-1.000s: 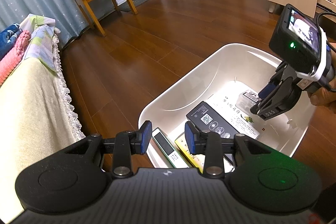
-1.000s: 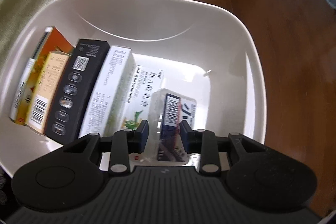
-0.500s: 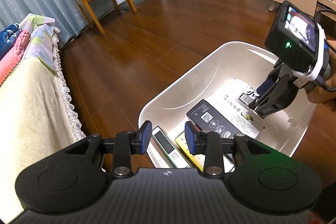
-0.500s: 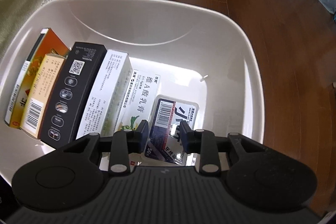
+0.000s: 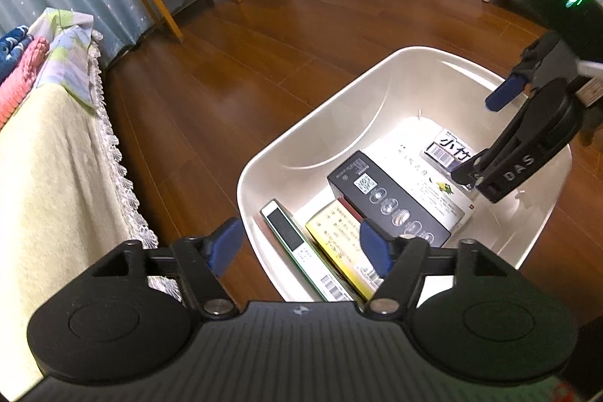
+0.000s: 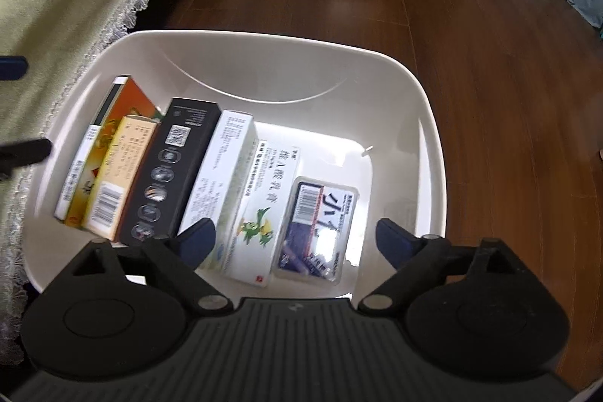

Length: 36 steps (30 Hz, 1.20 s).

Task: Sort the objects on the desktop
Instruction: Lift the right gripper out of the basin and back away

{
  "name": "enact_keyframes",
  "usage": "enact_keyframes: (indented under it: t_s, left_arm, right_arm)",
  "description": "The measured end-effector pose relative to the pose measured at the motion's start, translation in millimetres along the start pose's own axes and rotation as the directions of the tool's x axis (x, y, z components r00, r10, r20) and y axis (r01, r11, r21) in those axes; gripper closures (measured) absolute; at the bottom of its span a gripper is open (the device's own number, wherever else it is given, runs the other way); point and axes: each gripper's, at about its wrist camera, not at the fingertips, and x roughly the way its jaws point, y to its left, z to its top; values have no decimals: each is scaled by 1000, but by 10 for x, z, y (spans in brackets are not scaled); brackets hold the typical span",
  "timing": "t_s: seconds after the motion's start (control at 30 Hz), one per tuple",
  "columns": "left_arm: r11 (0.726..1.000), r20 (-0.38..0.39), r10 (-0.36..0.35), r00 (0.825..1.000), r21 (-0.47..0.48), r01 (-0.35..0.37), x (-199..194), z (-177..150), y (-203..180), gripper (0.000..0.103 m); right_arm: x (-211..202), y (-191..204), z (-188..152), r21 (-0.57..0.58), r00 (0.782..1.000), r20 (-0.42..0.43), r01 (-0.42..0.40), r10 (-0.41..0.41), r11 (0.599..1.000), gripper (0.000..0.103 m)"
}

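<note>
Both fingers [image 6: 392,240] of the right gripper [image 6: 294,240] have opened wide, dropping the clear plastic case [image 6: 316,228] into the white tub [image 6: 426,123]; left gripper [image 5: 301,243] fingers apart too.

Both wrist views look down, sharing the bin [image 5: 384,93]

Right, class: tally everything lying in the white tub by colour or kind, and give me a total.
Black box: 1
Yellow box: 1
Orange-and-white box: 1
White boxes: 2
Clear plastic case: 1
Total: 6
</note>
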Motion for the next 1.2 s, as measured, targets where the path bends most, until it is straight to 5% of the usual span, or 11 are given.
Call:
enact_keyframes:
  t_s: [0.13, 0.23, 0.6, 1.2]
  left_arm:
    - [1000, -22, -1, 1000, -5, 1, 29, -33, -60, 6]
    - [1000, -33, 4, 999, -18, -4, 45, -61, -99, 2]
    - [976, -119, -54, 991, -218, 27, 29, -195, -28, 1]
    - [967, -98, -11, 995, -253, -14, -351, -233, 39, 1]
  right_arm:
    - [-129, 26, -34, 11, 1000, 7, 2, -2, 1000, 1]
    - [-221, 27, -59, 29, 1000, 1, -1, 1, 1000, 1]
    - [-498, 8, -194, 141, 999, -32, 22, -18, 990, 1]
    - [-739, 224, -293, 167, 999, 7, 46, -47, 985, 1]
